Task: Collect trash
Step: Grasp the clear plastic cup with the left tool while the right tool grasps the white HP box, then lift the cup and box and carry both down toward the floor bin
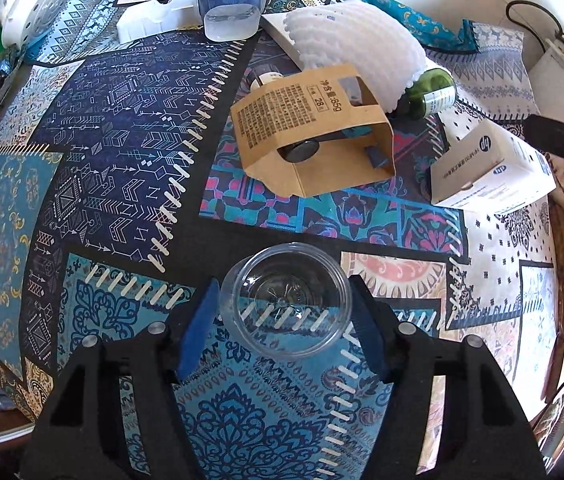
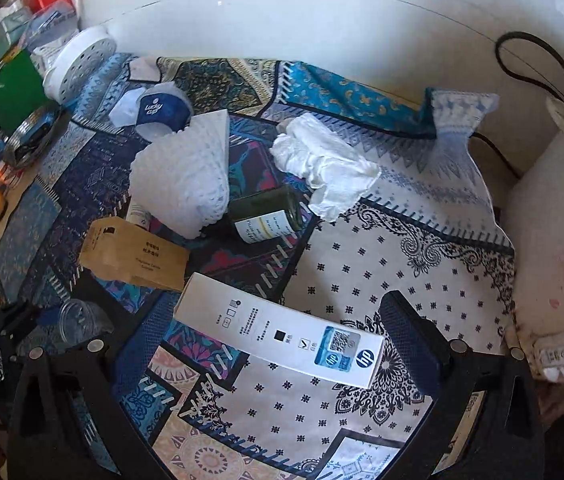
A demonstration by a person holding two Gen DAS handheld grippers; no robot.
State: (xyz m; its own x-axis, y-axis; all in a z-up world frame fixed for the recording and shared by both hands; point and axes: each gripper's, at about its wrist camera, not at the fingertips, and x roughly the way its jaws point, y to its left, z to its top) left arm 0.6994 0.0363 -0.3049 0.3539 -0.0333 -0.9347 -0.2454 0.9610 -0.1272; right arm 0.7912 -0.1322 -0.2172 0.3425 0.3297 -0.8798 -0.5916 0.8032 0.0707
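- Left wrist view: the left gripper (image 1: 284, 322), black with blue pads, points down at a patchwork-printed tablecloth (image 1: 94, 128). A small clear plastic cup (image 1: 286, 300) stands upright between its pads. The right pad touches the cup's rim and the left pad sits just beside it; whether the grip is firm I cannot tell.
- Farther off lie a brown cardboard sleeve printed with text (image 1: 310, 136), a white foam fruit net (image 1: 354, 44), a dark green glass bottle on its side (image 1: 434, 92), a clear tub with a blue "Lucky cup" label (image 1: 230, 4) and a white HP carton (image 1: 490, 168).
- Right wrist view: the right gripper (image 2: 278, 344) hangs over the long white HP carton (image 2: 282, 340), jaws released and spread wide. The carton lies flat on the cloth between the pads, clear of both.
- Beyond it lie the cardboard sleeve (image 2: 134, 256), the foam net (image 2: 186, 172), the green bottle (image 2: 266, 216), a crumpled white tissue (image 2: 322, 160) and the blue-labelled tub (image 2: 162, 112).
- The clear cup (image 2: 78, 320) shows at lower left.
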